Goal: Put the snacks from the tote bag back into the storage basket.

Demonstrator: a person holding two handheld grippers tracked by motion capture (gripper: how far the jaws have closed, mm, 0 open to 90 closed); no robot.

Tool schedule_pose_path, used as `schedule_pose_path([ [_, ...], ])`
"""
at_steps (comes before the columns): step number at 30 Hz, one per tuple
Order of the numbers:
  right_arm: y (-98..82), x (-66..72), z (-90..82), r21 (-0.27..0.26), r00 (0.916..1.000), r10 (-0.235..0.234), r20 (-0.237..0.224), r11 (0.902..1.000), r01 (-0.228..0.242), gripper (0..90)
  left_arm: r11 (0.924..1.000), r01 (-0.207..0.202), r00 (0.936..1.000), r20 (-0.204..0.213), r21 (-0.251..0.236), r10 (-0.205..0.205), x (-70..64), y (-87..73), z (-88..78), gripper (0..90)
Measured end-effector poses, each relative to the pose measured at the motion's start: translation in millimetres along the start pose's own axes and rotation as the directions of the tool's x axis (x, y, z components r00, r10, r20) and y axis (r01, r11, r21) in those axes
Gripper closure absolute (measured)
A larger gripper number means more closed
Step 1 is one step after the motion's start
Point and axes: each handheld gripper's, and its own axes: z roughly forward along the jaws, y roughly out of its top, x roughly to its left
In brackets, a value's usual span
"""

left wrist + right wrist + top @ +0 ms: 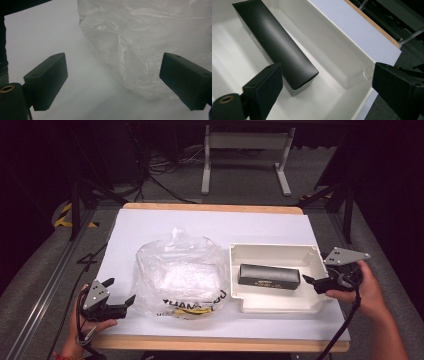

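Left gripper (121, 298) is held at the table's (150, 222) near-left corner, jaws apart, nothing clamped; bare white surface is seen between them and the clear plastic bag (181, 275) just to the right. Bag's right edge sits close to the white tray (240, 257). Black box (269, 276) is laid flat inside the tray, with free floor around it. Right gripper (311, 281) is positioned over the tray's right rim, jaws spread, box end just beside one jaw.

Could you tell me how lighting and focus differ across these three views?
High view: bright white table, dark surroundings, slightly soft. Left gripper view: crinkled clear plastic bag looks hazy and washed out. Right gripper view: long black cardboard box carries a soft sheen inside the white plastic tray.
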Motion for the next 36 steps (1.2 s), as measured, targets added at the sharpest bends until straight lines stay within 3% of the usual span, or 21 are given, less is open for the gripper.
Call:
schedule_pose_path([
  [14, -42.0, 5.4, -9.7, -0.055, 0.9927, 0.114, 0.039, 0.9922, -0.111, 5.6, 1.0, -0.004, 1.0, 0.005, 0.009, 0.004, -0.3, -0.1, 0.7, 9.0],
  [25, -70.9, 13.1, -8.2, -0.088, 0.9824, 0.161, 0.094, 0.9843, -0.153, 4.2, 1.0, 0.0, 1.0, 0.001, 0.006, 0.0, -0.6, -0.1, 0.3, 9.0],
  [36, -96.5, 23.0, -1.0, -0.125, 0.9762, 0.198, 0.088, 0.9745, -0.186, 3.9, 1.0, 0.003, 0.9999, -0.012, 0.008, -0.003, 0.1, -0.8, 0.6, 9.0],
])
